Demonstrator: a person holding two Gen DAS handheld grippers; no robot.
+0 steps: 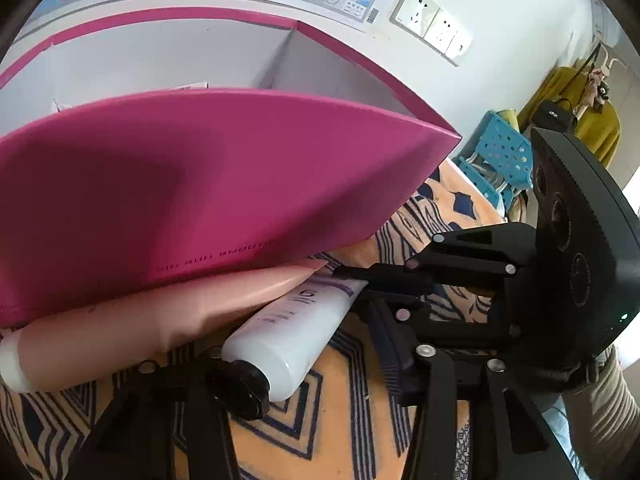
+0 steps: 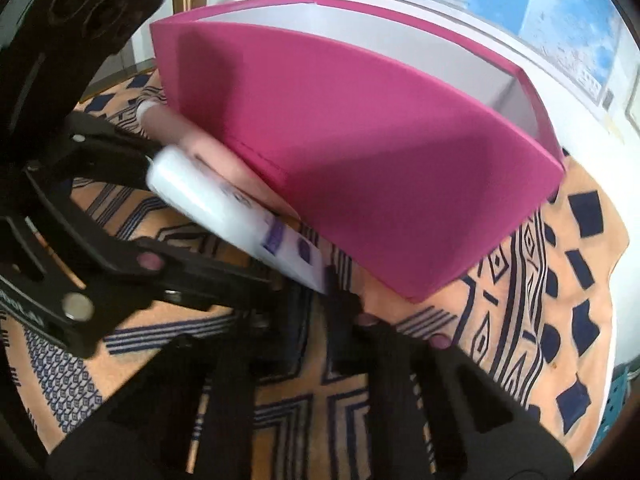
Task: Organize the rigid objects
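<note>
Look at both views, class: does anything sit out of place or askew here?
Yes. Two tubes lie on the patterned cloth outside the pink box: the pink tube is wedged against its base, and the white tube lies slanted beside it, gripped at both ends by the left gripper and right gripper.

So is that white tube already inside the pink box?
No, the white tube lies on the patterned cloth outside the pink box.

The box point(image 1: 200, 184) is bright pink outside and grey inside. One tube point(image 1: 292, 320) is white with purple letters and a black cap point(image 1: 242, 388). Another tube point(image 1: 140, 320) is soft pink. The cloth point(image 2: 540, 280) is orange with dark blue shapes and stripes.
</note>
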